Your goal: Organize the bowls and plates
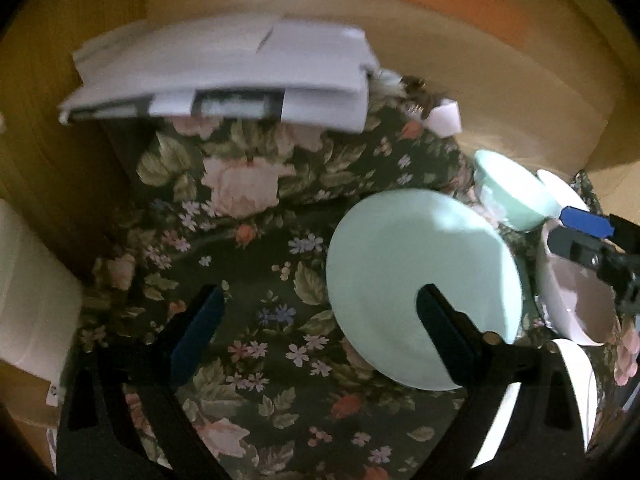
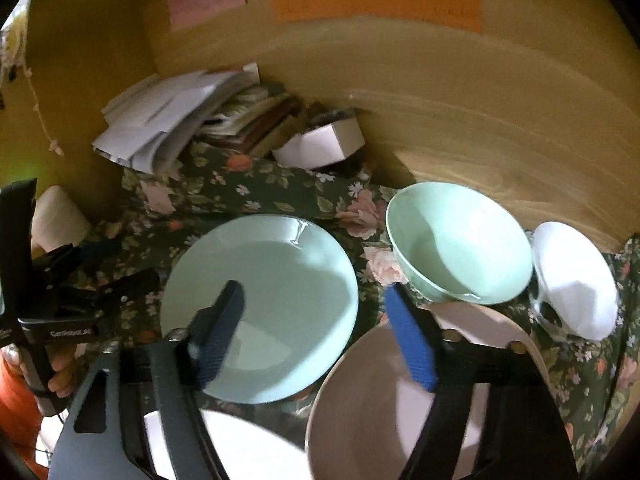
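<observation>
A mint green plate [image 1: 420, 280] [image 2: 276, 304] lies on the floral cloth [image 1: 248, 240]. A mint bowl [image 2: 460, 244] [image 1: 516, 196] stands behind it to the right. A small white bowl [image 2: 576, 284] is at the far right. A large pinkish-white bowl [image 2: 376, 408] [image 1: 576, 300] sits in front, and a white plate [image 2: 248, 444] [image 1: 576, 376] is nearest. My left gripper [image 1: 320, 312] is open and empty over the cloth, its right finger over the mint plate. My right gripper [image 2: 316, 316] is open and empty, straddling the mint plate and the large bowl.
A stack of white papers [image 1: 224, 72] and books [image 2: 256, 120] sits at the back on a cloth-covered box. A small white box [image 2: 320, 144] is beside it. A wooden wall [image 2: 480, 120] runs behind. A white roll [image 1: 28, 288] stands at the left.
</observation>
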Motion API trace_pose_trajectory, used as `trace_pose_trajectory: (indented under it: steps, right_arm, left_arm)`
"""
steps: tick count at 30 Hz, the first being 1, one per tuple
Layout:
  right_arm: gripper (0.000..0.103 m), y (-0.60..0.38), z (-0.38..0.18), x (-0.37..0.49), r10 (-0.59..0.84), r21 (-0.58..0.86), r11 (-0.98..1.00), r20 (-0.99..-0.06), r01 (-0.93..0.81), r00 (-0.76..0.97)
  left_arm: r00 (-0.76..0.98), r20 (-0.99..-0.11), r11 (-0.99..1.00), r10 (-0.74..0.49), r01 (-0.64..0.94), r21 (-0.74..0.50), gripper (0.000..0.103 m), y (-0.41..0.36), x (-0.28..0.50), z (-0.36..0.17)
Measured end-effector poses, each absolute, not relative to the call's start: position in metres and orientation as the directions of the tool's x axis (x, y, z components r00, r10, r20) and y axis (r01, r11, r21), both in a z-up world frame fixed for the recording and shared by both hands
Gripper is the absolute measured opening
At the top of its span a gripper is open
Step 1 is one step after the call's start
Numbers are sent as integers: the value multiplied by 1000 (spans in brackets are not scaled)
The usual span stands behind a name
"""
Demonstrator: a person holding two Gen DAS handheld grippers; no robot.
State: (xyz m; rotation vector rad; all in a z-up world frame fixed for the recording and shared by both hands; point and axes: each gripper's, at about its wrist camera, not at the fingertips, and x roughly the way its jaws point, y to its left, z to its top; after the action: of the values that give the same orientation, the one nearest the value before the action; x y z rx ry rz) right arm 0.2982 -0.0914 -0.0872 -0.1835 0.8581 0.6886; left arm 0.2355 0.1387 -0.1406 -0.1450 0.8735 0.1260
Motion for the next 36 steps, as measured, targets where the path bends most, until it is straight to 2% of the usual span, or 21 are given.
trace_pose_trajectory:
  steps: [1, 2, 4, 6, 10, 13, 19, 36]
  right_arm:
    - [54, -90, -90, 302, 479, 119, 770, -757, -627, 445]
    - [52, -90, -94, 307, 476, 125, 768, -768, -629, 428]
    - [42, -88, -101, 315, 464, 132, 769, -789, -626, 404]
    - [35, -86, -106, 321, 445, 124, 769, -808, -627, 386]
    - [33, -81, -111, 329, 412, 101, 771, -833, -629, 371]
    - [29, -76, -114, 335, 381, 74, 769, -850, -635, 363]
    - [28, -64, -124, 347, 321, 36, 760, -889, -649, 326]
    - [29, -41, -141, 356, 241, -21, 729, -928, -684, 285]
  left_arm:
    - [627, -777, 984, 50, -166, -71, 85, 139, 238, -143]
    - [618, -785, 985, 46, -161, -69, 82, 139, 240, -146]
    - [610, -791, 985, 39, -158, -73, 79, 140, 242, -151]
    - [602, -797, 984, 36, -161, -78, 70, 142, 244, -155]
    - [583, -813, 984, 6, -148, -99, 51, 142, 249, -163]
    - [567, -823, 983, -23, -138, -123, 43, 141, 252, -169]
    - [549, -835, 983, -44, -125, -134, 36, 137, 257, -180]
    - [540, -839, 987, -67, -86, -134, 35, 117, 279, -194]
